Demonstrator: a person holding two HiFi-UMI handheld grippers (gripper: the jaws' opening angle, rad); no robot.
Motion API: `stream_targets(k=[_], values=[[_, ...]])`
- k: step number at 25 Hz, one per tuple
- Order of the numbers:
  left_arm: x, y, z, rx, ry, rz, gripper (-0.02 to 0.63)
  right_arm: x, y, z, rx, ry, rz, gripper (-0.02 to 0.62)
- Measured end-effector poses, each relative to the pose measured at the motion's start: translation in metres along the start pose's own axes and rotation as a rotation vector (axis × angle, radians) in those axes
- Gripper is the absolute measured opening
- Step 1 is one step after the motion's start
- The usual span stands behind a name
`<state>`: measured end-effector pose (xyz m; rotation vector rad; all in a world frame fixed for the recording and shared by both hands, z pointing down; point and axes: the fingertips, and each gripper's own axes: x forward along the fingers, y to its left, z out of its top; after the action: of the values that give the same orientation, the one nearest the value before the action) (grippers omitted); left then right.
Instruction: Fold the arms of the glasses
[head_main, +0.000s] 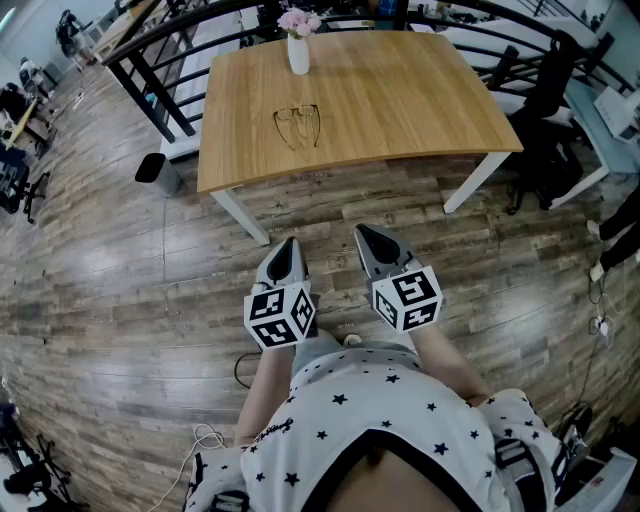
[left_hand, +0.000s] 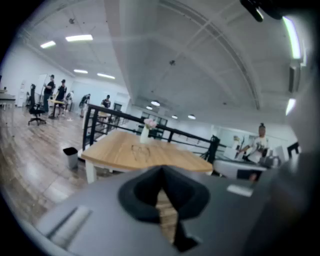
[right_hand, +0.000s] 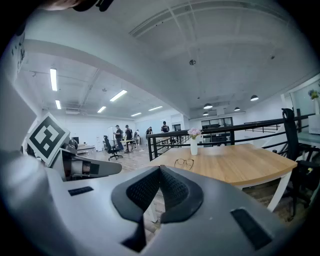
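A pair of thin dark-framed glasses (head_main: 297, 124) lies on the wooden table (head_main: 400, 110) with its arms spread out; it shows too in the left gripper view as glasses (left_hand: 140, 151) and in the right gripper view as glasses (right_hand: 184, 163). Both grippers hang over the floor well short of the table. My left gripper (head_main: 288, 250) is shut with nothing in it, its jaws meeting at the tips (left_hand: 161, 171). My right gripper (head_main: 366, 238) is shut and empty as well, jaws pressed together (right_hand: 160, 170).
A white vase with pink flowers (head_main: 298, 42) stands on the table behind the glasses. A black railing (head_main: 180, 60) runs behind and left of the table. A small bin (head_main: 157, 172) sits on the wood floor at the left. Office chairs (head_main: 545, 110) stand at the right.
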<state>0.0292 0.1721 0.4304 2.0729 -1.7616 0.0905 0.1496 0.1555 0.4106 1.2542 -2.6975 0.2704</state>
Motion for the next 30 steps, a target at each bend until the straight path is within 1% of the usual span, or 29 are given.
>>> stream_targets(k=[5, 10, 13, 16, 23, 30], values=[[-0.007, -0.016, -0.013, -0.031, 0.0, 0.011, 0.006, -0.017, -0.008, -0.005, -0.017, 0.017, 0.014, 0.017], [-0.013, -0.02, -0.018, -0.04, 0.0, 0.021, 0.006, -0.024, -0.007, -0.007, -0.032, 0.025, 0.03, 0.017], [-0.015, -0.02, -0.019, -0.044, -0.002, 0.028, 0.006, -0.025, -0.008, -0.004, -0.036, 0.015, 0.031, 0.017], [-0.017, -0.02, -0.018, -0.057, -0.006, 0.034, 0.006, -0.027, -0.011, 0.0, -0.017, -0.001, 0.039, 0.017], [-0.019, -0.019, -0.019, -0.077, -0.006, 0.044, 0.006, -0.024, -0.005, -0.004, -0.02, 0.021, 0.081, 0.018], [-0.012, -0.004, -0.016, -0.085, -0.002, 0.065, 0.006, -0.003, -0.003, -0.005, -0.014, 0.036, 0.104, 0.018]])
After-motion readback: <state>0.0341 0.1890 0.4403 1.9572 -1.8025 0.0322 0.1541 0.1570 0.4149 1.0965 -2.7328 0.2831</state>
